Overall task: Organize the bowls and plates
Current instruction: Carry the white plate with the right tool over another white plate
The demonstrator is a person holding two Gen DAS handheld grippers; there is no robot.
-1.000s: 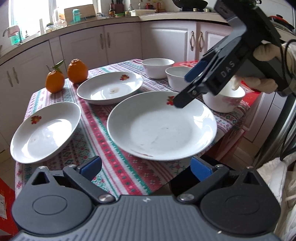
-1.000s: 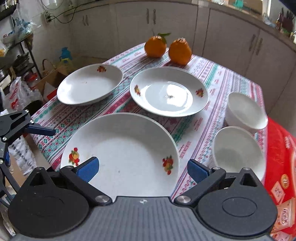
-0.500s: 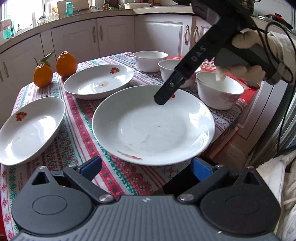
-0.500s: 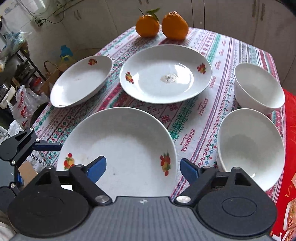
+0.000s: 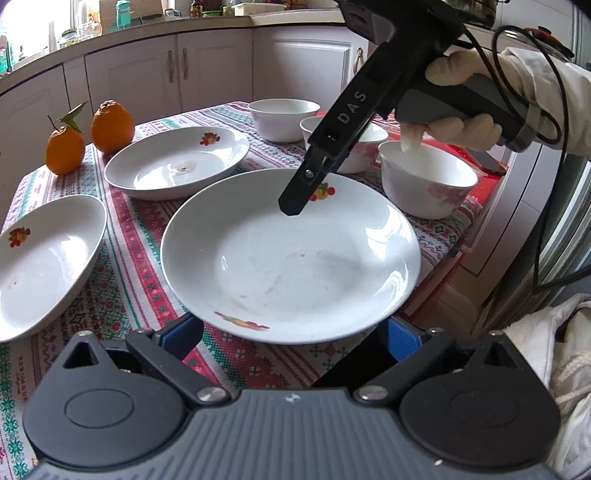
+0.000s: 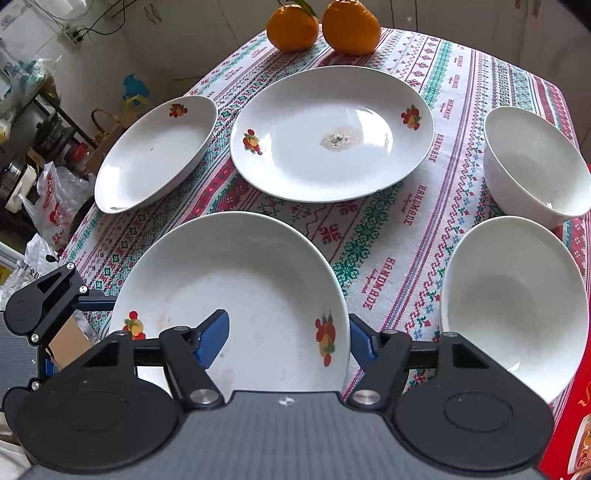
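Right then, both hand-held grippers stood released. The right gripper [image 6: 286, 338] straddled the rim of the large white fruit-printed plate [image 6: 236, 280] at the table's near edge — one blue pad over the inside, the other outside, neither clamped. The left gripper [image 5: 291, 334] waited, jaws spread, at that plate's opposite rim. Two more white fruit-printed plates [image 6: 332, 133] lay on the striped patterned tablecloth [image 6: 391, 236] beyond, white ceramic bowls [image 6: 513, 306] beside them — two oranges [image 6: 351, 26] at the far edge.
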